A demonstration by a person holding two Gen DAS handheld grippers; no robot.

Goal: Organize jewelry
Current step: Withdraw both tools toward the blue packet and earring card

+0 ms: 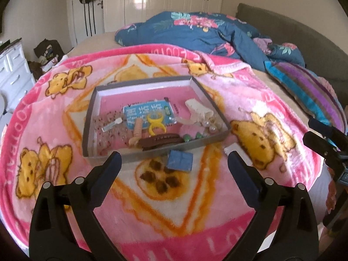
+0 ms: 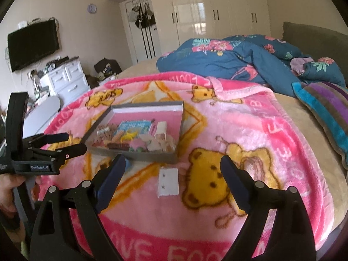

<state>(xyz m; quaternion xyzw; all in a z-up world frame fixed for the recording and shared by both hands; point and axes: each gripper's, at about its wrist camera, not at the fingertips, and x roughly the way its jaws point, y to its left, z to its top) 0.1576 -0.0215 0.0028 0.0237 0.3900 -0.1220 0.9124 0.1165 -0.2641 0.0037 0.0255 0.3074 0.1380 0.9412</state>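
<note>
My left gripper [image 1: 174, 163] stood wide open, empty; the blue box [image 1: 180, 159] lay just ahead between its tips, before the tray [image 1: 152, 152]. My right gripper [image 2: 173, 167], likewise open and empty, faced the white box [image 2: 168, 182].

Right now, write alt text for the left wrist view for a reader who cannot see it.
The open, empty left gripper points at a shallow grey tray of hair clips and trinkets on a pink cartoon-bear blanket spread on a bed. A small blue box lies on the blanket just outside the tray's near wall. The right gripper shows at the right edge.
</note>
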